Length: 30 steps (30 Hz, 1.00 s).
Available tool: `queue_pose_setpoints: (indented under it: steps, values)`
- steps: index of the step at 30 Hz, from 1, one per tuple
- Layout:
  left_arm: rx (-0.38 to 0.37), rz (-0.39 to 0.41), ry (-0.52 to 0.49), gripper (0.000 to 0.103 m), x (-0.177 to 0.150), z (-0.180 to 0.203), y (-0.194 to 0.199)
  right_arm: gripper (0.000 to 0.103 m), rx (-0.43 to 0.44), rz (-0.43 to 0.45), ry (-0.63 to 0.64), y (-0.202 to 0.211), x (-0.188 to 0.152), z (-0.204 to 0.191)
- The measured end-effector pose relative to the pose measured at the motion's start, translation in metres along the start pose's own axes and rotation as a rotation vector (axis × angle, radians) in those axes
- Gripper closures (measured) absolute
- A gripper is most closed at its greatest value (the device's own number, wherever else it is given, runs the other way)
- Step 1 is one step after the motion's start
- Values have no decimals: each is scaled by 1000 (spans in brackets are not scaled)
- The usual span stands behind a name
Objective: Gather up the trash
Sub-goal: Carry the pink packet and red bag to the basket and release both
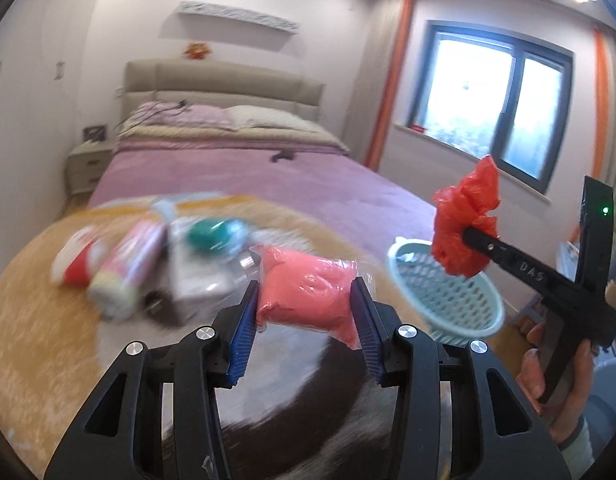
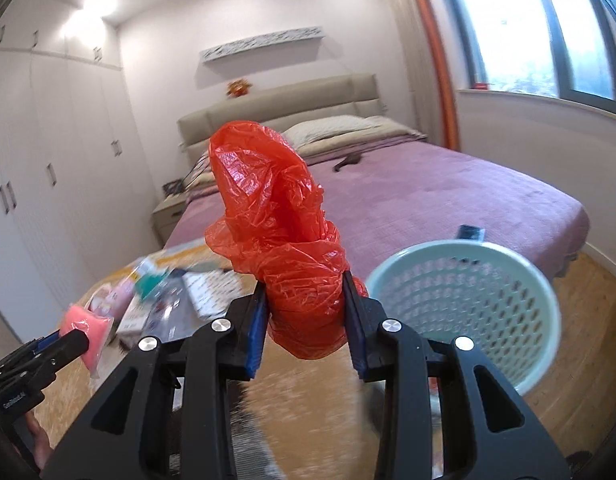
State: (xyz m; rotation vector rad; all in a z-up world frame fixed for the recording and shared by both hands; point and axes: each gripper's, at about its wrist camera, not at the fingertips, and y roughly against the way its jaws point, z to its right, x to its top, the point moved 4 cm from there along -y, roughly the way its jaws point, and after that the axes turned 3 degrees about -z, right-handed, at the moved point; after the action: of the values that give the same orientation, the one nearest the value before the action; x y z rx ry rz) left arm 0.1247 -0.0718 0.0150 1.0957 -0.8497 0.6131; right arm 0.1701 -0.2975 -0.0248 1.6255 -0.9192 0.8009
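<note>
My left gripper [image 1: 303,300] is shut on a pink packet in clear wrap [image 1: 308,298], held above a round tan rug; the packet also shows in the right wrist view [image 2: 91,330]. My right gripper [image 2: 303,312] is shut on a crumpled red plastic bag [image 2: 283,236], which also shows in the left wrist view [image 1: 466,224], raised beside and partly over a pale green perforated basket [image 2: 468,304]. The basket also shows in the left wrist view [image 1: 456,300]. More trash lies on the rug: a blurred pile of wrappers, tubes and packets [image 1: 147,256].
A bed with a purple cover [image 1: 267,176] stands behind the rug, with a small dark object [image 2: 470,233] near its corner. A nightstand [image 1: 87,164] is at the far left. Wardrobes [image 2: 47,180] line the left wall. Wooden floor [image 2: 588,328] lies right of the basket.
</note>
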Motion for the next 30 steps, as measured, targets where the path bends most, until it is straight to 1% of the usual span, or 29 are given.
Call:
queue_pose_setpoints:
  steps: [2,3,4,6,9,11,14,19,22,24,25,27,29,30]
  values:
    - [-21,0,-26,59,10,16,-9,72,-43,-1,-24,2,7,18]
    - [-39,-4,-41,59,17,27,-16,72,-83,-16,-44,0,10,30]
    - [-54,-11,-50,59,22,37,-23,72,-97,-30,-75,-2,13,44]
    - [-83,-33,-64,59,32,56,-38,72,-99,-61,-126,-7,16,65]
    - [-121,-57,-97,59,45,87,-63,72,-149,-97,-164,-15,17,96]
    - [-141,-78,-112,59,47,102,-77,72,-162,-133,-193,-23,14,115]
    - [-167,-136,-130,59,44,125,-111,72,-165,-185,-243,-35,6,137]
    - [-205,-223,-125,59,34,142,-152,72,-191,-241,-287,-52,-4,161]
    - [-239,-269,-127,59,29,152,-171,69,-196,-279,-299,-62,-8,169]
    - [-233,-290,-137,59,25,157,-181,69,-193,-307,-303,-69,-10,172]
    - [-232,-300,-142,59,23,160,-186,67,-196,-312,-308,-71,-12,173]
    - [-242,-319,-147,59,21,165,-194,61,-200,-319,-322,-73,-13,176]
    - [-240,-322,-152,58,18,167,-199,53,-197,-327,-349,-74,-17,178]
    - [-246,-326,-155,57,17,169,-201,52,-196,-327,-356,-73,-18,182]
